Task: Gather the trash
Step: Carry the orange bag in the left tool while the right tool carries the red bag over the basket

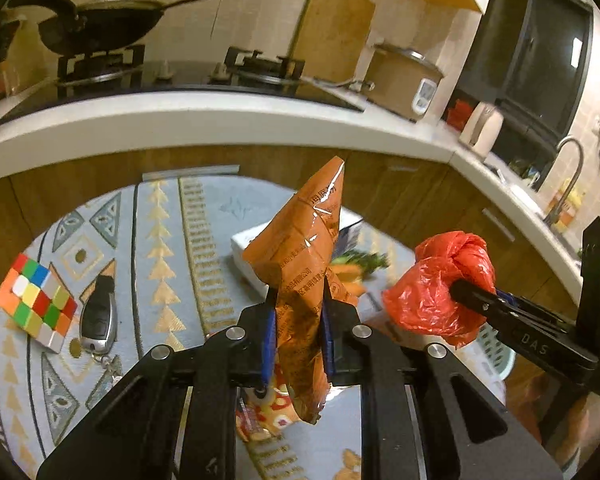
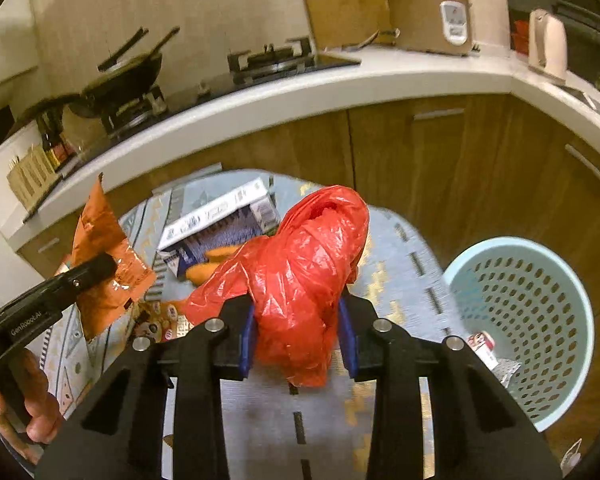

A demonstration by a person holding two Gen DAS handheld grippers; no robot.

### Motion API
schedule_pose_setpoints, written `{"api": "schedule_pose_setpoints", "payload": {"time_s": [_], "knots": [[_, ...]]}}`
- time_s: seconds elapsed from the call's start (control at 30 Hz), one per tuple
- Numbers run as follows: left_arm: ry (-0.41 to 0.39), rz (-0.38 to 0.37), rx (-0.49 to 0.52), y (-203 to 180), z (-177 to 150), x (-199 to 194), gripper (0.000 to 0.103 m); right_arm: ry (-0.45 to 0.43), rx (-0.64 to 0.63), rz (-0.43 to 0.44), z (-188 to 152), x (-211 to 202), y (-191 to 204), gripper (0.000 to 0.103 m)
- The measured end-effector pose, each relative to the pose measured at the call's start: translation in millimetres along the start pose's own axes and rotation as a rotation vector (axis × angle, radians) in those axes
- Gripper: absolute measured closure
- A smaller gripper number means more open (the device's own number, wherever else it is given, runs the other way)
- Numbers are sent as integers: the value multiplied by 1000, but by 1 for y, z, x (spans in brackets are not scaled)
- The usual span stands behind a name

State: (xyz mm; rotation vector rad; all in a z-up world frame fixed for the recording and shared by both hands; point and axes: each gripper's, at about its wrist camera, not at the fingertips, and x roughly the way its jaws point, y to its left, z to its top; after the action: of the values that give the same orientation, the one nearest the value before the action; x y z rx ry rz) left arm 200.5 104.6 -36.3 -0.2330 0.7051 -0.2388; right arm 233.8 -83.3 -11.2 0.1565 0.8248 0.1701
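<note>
My left gripper (image 1: 298, 312) is shut on an orange snack wrapper (image 1: 304, 248) and holds it upright above the table; the wrapper also shows in the right wrist view (image 2: 104, 256). My right gripper (image 2: 298, 324) is shut on a crumpled red plastic bag (image 2: 300, 272), held above the table; the bag also shows in the left wrist view (image 1: 436, 284). A light blue perforated basket (image 2: 540, 320) stands on the floor to the right of the table, with small bits of trash inside.
The patterned tablecloth (image 1: 172, 240) carries a Rubik's cube (image 1: 36, 300), a car key (image 1: 98, 316), a white box (image 2: 216, 228), carrots (image 1: 350, 280) and a printed snack packet (image 1: 272, 412). A counter with stove, wok (image 1: 100, 24) and rice cooker (image 1: 404, 80) runs behind.
</note>
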Motion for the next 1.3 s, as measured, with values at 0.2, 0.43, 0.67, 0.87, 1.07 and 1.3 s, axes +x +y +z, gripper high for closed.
{"api": "schedule_pose_setpoints", "payload": {"time_s": [0.2,0.43,0.67,0.87,1.07,1.3], "knots": [[-40,-60,17,-28,11,-16,87,-100,-4,-49,12,-46,-15,73],[-60,-137,76,-81,20,-21,87,-173,36,-108,23,-93,-48,73],[-23,-206,145,-149,16,3,87,-189,104,-186,20,-114,-108,73],[51,-249,190,-196,5,39,87,-154,194,-189,8,-113,-153,73],[132,-266,217,-224,-12,79,87,-107,256,-208,-8,-99,-187,73],[217,-270,247,-240,-36,118,87,-44,319,-222,-29,-76,-218,73]]}}
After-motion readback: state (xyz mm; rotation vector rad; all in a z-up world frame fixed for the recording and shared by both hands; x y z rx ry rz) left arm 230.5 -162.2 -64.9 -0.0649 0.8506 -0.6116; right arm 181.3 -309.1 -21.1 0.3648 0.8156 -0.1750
